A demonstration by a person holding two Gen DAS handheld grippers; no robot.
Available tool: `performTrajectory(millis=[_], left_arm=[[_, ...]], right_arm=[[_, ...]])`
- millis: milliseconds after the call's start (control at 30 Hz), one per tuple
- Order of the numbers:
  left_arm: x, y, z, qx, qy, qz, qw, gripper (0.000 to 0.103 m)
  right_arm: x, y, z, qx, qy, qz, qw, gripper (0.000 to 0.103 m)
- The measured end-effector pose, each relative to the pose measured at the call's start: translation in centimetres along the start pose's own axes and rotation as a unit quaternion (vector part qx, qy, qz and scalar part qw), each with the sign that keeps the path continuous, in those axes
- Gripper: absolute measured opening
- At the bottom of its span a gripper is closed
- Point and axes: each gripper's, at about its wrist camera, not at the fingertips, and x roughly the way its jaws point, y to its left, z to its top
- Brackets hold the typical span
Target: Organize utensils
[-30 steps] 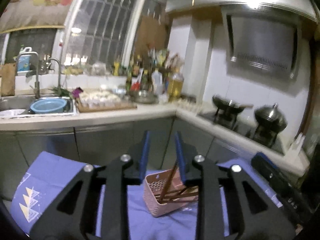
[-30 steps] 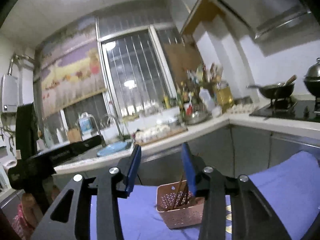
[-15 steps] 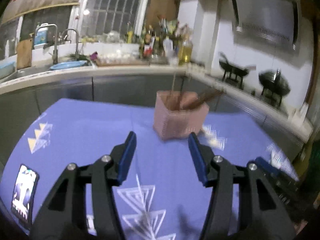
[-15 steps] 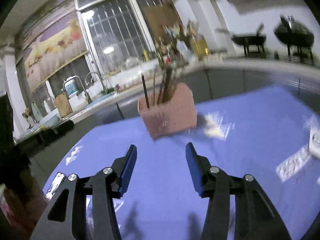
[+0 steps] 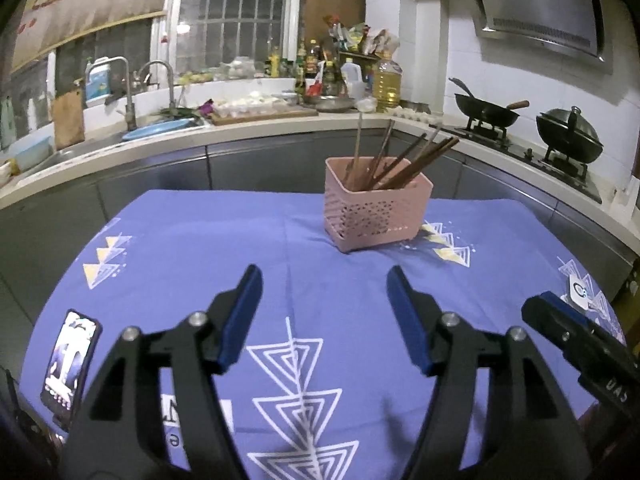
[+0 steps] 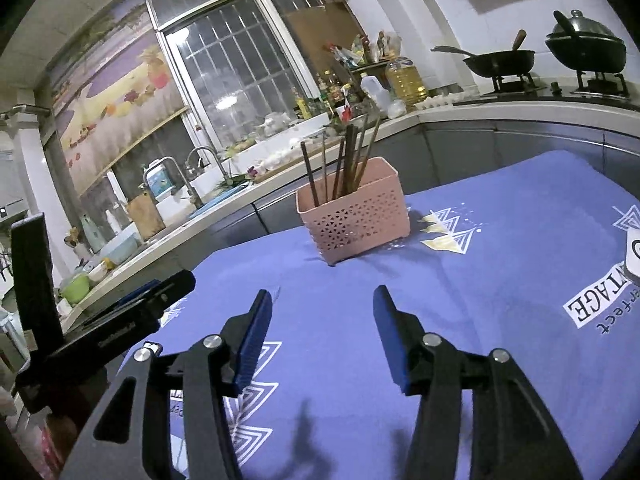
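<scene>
A pink perforated basket (image 5: 376, 212) stands upright on the blue patterned tablecloth (image 5: 192, 248), holding several brown chopsticks (image 5: 404, 160) that lean to the right. It also shows in the right wrist view (image 6: 354, 220) with the chopsticks (image 6: 344, 164) standing up. My left gripper (image 5: 324, 280) is open and empty, low over the cloth, well short of the basket. My right gripper (image 6: 322, 300) is open and empty, also short of the basket.
A phone (image 5: 70, 360) lies on the cloth at the left edge. A white tag (image 5: 578, 290) lies at the right edge. The right gripper's body (image 5: 580, 340) shows at the right of the left wrist view. Kitchen counter, sink and stove with woks (image 5: 490, 110) lie behind the table.
Both grippers have dropped from above the basket and pulled back toward me, low over the cloth. Both have opened wider. The basket now stands farther ahead of them.
</scene>
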Motion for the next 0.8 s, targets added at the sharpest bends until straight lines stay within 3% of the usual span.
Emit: performTrajectory(millis=[800], left_arm=[[1.3, 1.0, -0.9, -0.013, 0.029, 0.035, 0.9989, 0.092]], right_arm=[[0.5, -0.5, -0.6, 0.039, 0.028, 0.002, 0.999, 0.07]])
